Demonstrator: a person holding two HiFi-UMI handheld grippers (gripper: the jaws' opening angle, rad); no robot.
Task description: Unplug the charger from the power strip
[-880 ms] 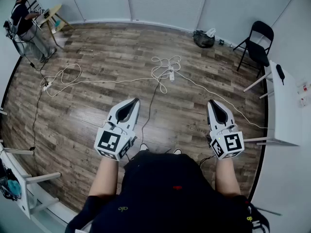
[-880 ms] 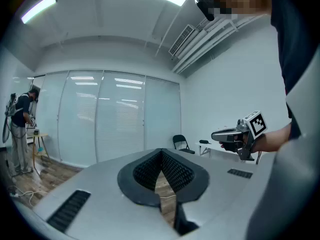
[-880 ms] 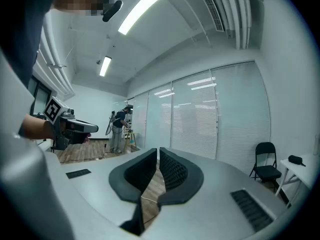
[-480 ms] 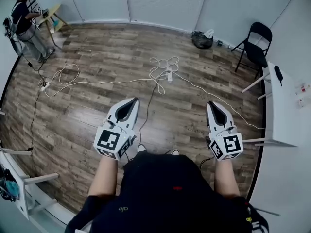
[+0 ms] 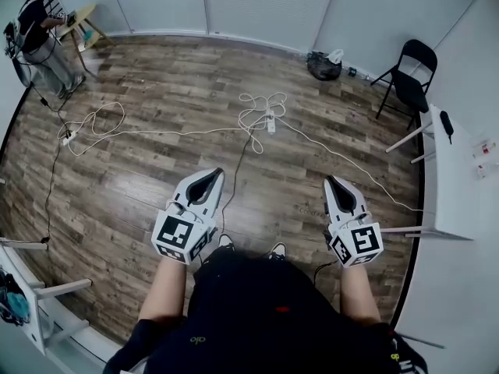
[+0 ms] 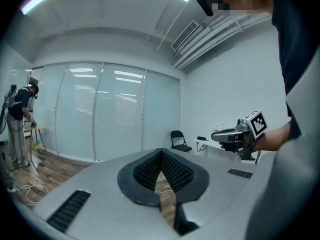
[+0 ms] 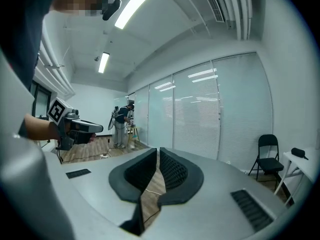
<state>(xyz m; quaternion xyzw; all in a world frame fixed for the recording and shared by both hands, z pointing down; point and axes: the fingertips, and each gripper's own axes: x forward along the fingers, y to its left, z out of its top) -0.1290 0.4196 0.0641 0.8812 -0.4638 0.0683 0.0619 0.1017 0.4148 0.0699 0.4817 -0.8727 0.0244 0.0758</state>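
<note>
A white power strip (image 5: 270, 121) lies on the wood floor amid loops of white cable (image 5: 261, 104), well ahead of me. Any charger in it is too small to make out. My left gripper (image 5: 212, 175) is held at waist height, far short of the strip, its jaws shut with nothing between them. My right gripper (image 5: 333, 180) is held level beside it, also shut and empty. In the left gripper view the dark ribbed pads (image 6: 172, 170) meet at the tip. The right gripper view shows its pads (image 7: 172, 171) closed the same way.
A second power strip (image 5: 66, 138) with a long white cord lies at the far left. A person (image 5: 37, 29) stands by a small table at the back left. A black folding chair (image 5: 407, 75), a dark bag (image 5: 321, 65) and a white table (image 5: 451, 174) line the right side.
Both grippers have slid a little lower in the head view, nearer my body, the right one more. Their jaws stay shut. The power strip has not moved.
</note>
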